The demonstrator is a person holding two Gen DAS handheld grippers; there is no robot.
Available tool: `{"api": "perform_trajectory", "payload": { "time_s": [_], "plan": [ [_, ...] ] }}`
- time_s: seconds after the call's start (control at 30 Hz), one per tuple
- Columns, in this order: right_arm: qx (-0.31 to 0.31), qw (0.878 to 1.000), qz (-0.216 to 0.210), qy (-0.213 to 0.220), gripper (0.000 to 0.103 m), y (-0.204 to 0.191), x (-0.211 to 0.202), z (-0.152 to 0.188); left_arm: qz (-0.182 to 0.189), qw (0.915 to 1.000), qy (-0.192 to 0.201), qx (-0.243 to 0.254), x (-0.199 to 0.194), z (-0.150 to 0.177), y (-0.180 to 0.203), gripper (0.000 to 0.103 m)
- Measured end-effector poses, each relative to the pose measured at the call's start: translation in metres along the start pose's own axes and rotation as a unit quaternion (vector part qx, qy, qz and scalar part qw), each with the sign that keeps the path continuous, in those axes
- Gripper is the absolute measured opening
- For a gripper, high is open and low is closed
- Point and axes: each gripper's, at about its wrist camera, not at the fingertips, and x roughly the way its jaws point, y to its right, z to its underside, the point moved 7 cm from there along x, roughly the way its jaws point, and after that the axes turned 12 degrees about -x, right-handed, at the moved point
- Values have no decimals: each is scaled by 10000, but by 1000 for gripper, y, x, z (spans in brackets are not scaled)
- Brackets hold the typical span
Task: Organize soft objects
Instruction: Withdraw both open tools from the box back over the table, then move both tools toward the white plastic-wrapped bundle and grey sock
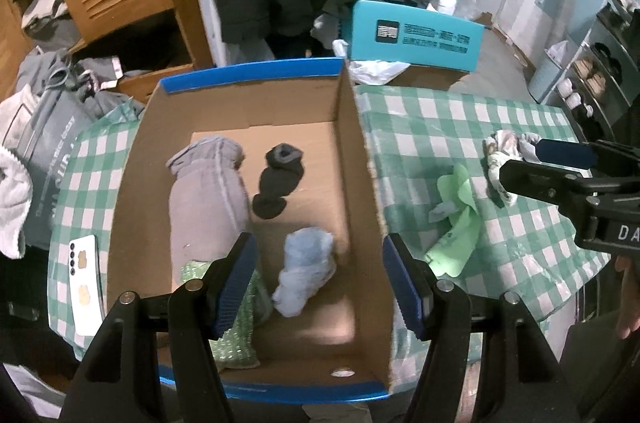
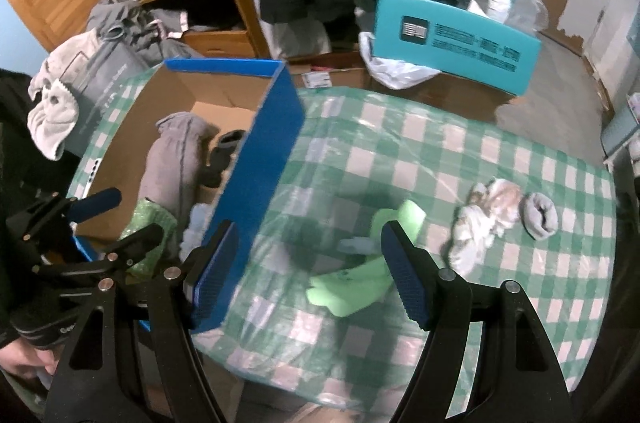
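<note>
We hold the left gripper over the box, its fingers apart with nothing between them. In the box lie a grey sock, a black sock, a pale blue bundle and a green knit piece. Our right gripper hangs over the bench just beside the box's blue wall, fingers also spread and empty. Below it on the checked cloth lies a light green piece. Further right sit a crumpled white sock and, touching it, a rolled grey sock. A phone lies left of the box.
</note>
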Motion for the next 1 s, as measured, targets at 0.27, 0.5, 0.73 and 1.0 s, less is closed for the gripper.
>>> {"api": "perform_trajectory", "payload": {
  "time_s": [0.27, 0.5, 0.73, 1.0],
  "plan": [
    [377, 9992, 144, -33, 74, 43, -7, 24, 52, 9994, -51, 332, 4, 0, 36, 66],
    [655, 9975, 259, -27, 74, 76, -14, 44, 78, 9981, -138, 590, 11, 4, 65, 67],
    [867, 9955, 377, -35, 74, 106, -19, 60, 83, 9965, -268, 782, 22, 5, 89, 67],
    [1029, 9930, 561, -125, 74, 135, -20, 76, 71, 9944, -470, 942, 41, 8, 115, 67]
  ]
}}
